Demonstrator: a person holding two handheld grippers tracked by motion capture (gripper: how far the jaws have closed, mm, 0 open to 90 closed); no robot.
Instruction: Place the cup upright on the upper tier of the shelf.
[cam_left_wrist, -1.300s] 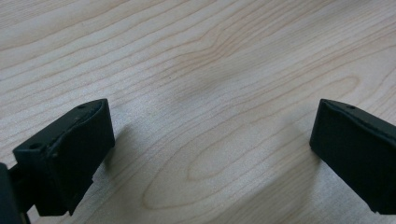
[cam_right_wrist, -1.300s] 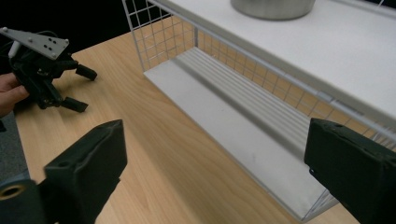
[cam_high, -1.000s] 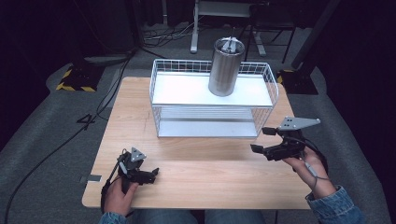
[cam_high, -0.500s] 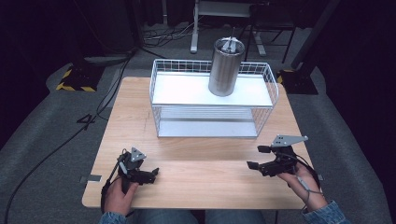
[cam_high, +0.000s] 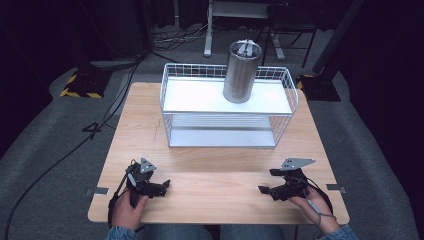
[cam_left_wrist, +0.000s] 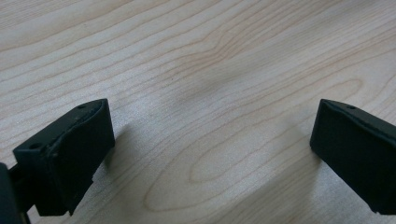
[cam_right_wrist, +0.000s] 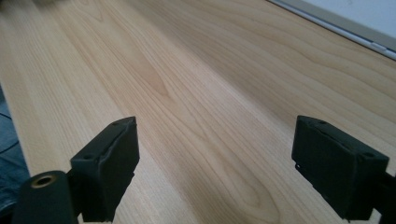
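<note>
Two handheld black two-jaw grippers rest low on a light wooden table (cam_high: 150, 115), near the edge closest to the person. Left gripper (cam_high: 162, 186) sits at the near left, right gripper (cam_high: 266, 190) at the near right, well apart from each other. Both have their jaws spread wide with nothing between them, only bare wood grain beneath. Farther back, at the middle of the table, stands a white wire basket shelf (cam_high: 170, 100). On its upper tier stands an upright brushed-metal cylindrical canister (cam_high: 241, 72), well apart from both grippers.
</note>
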